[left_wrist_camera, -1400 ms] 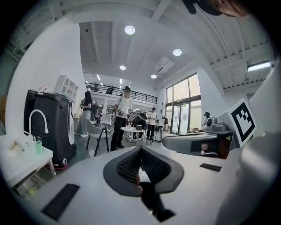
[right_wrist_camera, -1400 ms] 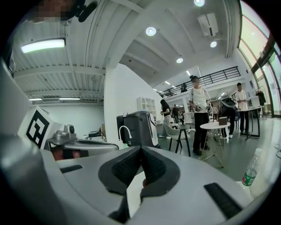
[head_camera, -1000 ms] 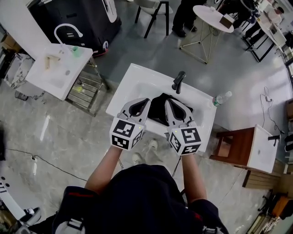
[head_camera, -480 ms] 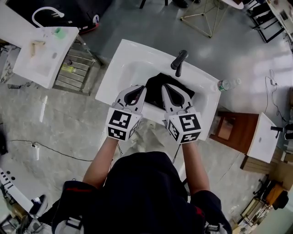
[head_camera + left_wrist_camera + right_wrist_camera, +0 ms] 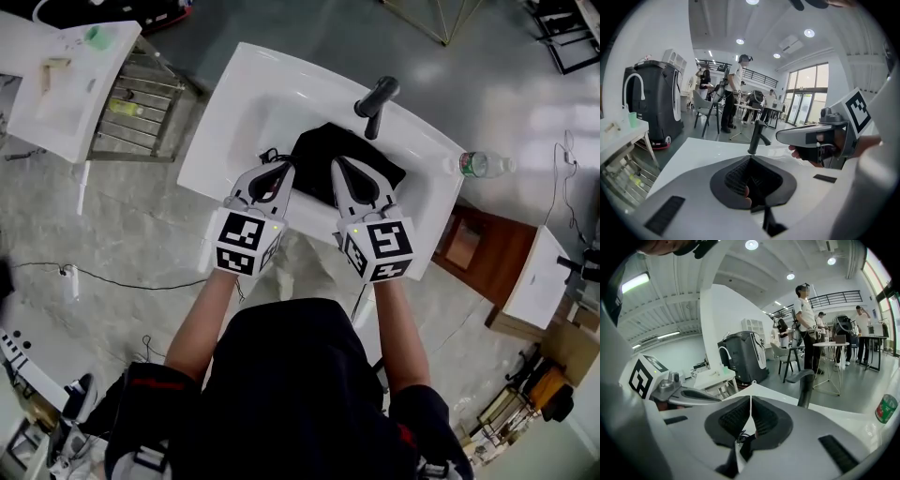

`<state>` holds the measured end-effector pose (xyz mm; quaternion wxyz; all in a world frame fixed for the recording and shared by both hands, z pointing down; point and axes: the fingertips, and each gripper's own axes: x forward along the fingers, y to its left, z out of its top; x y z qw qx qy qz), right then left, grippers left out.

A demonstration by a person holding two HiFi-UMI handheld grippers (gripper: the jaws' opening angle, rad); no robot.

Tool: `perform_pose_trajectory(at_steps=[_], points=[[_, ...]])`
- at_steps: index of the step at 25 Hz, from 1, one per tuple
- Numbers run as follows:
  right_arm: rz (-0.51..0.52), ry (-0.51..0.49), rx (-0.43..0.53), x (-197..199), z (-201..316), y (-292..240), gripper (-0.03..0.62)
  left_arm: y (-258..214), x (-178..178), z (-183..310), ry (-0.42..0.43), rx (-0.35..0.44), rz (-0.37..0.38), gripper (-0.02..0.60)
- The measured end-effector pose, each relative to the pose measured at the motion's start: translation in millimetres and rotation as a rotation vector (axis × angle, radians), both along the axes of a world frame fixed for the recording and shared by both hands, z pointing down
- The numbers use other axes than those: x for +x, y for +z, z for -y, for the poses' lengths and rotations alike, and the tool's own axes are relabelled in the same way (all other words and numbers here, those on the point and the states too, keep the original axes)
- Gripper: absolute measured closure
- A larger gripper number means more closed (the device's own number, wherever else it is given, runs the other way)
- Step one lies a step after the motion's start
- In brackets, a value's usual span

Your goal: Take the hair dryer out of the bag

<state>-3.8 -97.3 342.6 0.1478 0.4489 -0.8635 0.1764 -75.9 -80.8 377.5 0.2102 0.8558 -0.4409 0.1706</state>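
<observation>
Black top on the person [image 5: 281, 394] fills the bottom of the head view, with bare forearms reaching out to the two grippers. They sit side by side over the near edge of a white table [image 5: 234, 103] with a basin sunk into it.

Left gripper [image 5: 284, 172]: its own view shows the tongs closed up with the tips meeting. The space lower down between the pads is packed with dark stuff that looks like bag fabric, plus a black strap trailing down.

Right gripper [image 5: 338, 169]: tongs also pinched together, only a hairline slit of white showing between the pads. A bit of black material and a curly bit of cord are caught low between them. So both look clamped on the near edge of the bag [image 5: 352, 157], the two grippers close together but not touching each other.

The bag is black, slumped in the basin right under the black faucet [image 5: 376, 97]. The hair dryer itself doesn't show in any view. A thin black cord [image 5: 263, 155] loops out at the bag's left edge, just beside the left tongs.

Further out, a water bottle [image 5: 483, 164] with a green label sits on the table's right end. Past that on the right is a brown wooden stand [image 5: 469, 248]. Up at the far left there's another white basin unit [image 5: 66, 75] with a green cup [image 5: 97, 37] on it. The gripper views also catch a big dark machine [image 5: 743, 355] and a few people [image 5: 806, 329] standing way back on the grey floor [image 5: 141, 234]
</observation>
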Motion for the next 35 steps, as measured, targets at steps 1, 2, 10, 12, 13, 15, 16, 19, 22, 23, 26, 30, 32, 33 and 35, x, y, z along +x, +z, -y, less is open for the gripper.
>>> perform_pose_trajectory(at_steps=[1, 2, 10, 12, 13, 15, 16, 19, 22, 23, 26, 30, 32, 33, 35], points=[[-0.001, -0.001, -0.017, 1.2, 0.9, 7.3, 0.559, 6.4, 1.2, 0.2, 0.0, -0.01, 0.005, 0.569], [-0.001, -0.003, -0.035, 1.9, 0.9, 14.8, 0.559, 12.4, 2.0, 0.1, -0.002, -0.021, 0.009, 0.569], [0.005, -0.034, -0.164, 3.0, -1.2, 70.3, 0.559, 50.9, -2.1, -2.6, -0.055, -0.089, 0.019, 0.569], [-0.001, -0.046, -0.195, 1.4, -1.0, 80.6, 0.559, 56.5, -2.7, -2.0, -0.06, -0.102, 0.023, 0.569], [-0.004, -0.051, -0.211, 0.8, -1.5, 85.6, 0.557, 58.4, -2.9, -1.7, -0.064, -0.106, 0.025, 0.569], [-0.015, -0.056, -0.238, 0.5, -3.0, 96.4, 0.557, 62.5, -2.5, -1.1, -0.07, -0.114, 0.027, 0.569], [-0.024, -0.058, -0.249, 0.7, -3.5, 101.9, 0.557, 64.8, -1.7, -0.8, -0.071, -0.116, 0.027, 0.569], [-0.058, -0.075, -0.276, -1.1, -4.2, 117.7, 0.546, 71.7, 0.0, -0.4, -0.07, -0.124, 0.031, 0.569], [-0.083, -0.107, -0.306, -6.3, -5.1, 131.4, 0.491, 75.6, -0.9, 0.5, -0.09, -0.145, 0.002, 0.569], [-0.092, -0.115, -0.312, -7.9, -4.2, 135.2, 0.48, 76.3, -1.6, 1.4, -0.099, -0.151, -0.01, 0.569], [-0.132, -0.133, -0.315, -11.7, -0.7, 147.1, 0.446, 81.1, -2.1, 2.8, -0.11, -0.163, -0.016, 0.569], [-0.158, -0.147, -0.334, -17.0, 1.6, 161.6, 0.361, 86.6, -3.8, 1.8, -0.119, -0.175, -0.011, 0.569], [-0.157, -0.142, -0.346, -19.4, 4.4, 166.9, 0.344, 88.3, -6.7, 2.2, -0.124, -0.178, -0.006, 0.569], [-0.16, -0.139, -0.348, -20.4, 5.9, 169.2, 0.338, 89.1, -8.2, 2.1, -0.127, -0.18, -0.004, 0.569], [-0.173, -0.137, -0.354, -22.0, 8.3, 173.8, 0.328, 90.7, -11.4, 1.7, -0.135, -0.184, -0.003, 0.569]])
